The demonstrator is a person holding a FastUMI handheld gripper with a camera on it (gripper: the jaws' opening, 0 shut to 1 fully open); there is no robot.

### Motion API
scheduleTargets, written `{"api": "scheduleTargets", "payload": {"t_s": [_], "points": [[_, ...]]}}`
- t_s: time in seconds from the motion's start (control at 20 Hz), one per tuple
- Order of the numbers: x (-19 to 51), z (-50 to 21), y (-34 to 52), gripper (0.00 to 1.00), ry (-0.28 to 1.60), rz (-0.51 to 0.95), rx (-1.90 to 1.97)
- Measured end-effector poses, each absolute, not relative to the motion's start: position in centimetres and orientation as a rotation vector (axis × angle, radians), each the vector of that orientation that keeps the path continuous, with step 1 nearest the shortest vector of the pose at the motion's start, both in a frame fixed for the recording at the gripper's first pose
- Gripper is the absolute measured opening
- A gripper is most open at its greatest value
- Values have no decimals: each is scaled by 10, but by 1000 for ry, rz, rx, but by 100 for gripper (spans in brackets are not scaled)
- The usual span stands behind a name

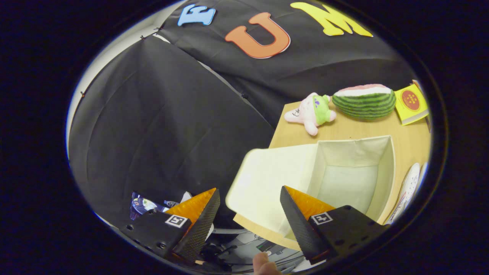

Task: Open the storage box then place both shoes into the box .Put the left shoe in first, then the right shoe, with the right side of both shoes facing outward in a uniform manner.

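A: Your hand-held gripper [250, 214] is spread wide, nothing between the fingers. Storage box [353, 173] sits just ahead, off the right finger, on the worktop [410, 143], lid flap [273, 179] folded out toward you, so I'd call the opening step done

B: Shoes?

A: I count one white shoe [409, 187], possibly two overlapping, right of the box at the worktop edge; can't tell which foot. Box interior is empty. Beyond the box: one pink plush [311, 112], one watermelon toy [365, 100], one yellow book [410, 103], all likely clutter

B: So next, you swing right for the left shoe
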State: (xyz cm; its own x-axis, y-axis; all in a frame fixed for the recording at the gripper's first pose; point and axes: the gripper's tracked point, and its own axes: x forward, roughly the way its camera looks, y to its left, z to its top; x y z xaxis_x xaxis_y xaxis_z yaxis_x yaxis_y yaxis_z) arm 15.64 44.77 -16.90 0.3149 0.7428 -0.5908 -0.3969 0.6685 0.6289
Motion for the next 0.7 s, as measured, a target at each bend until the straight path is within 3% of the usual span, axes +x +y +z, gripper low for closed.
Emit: {"api": "scheduleTargets", "payload": {"t_s": [0.35, 0.7], "points": [[155, -191, 357, 100, 966, 665, 247], [172, -242, 228, 100, 939, 460, 53]]}}
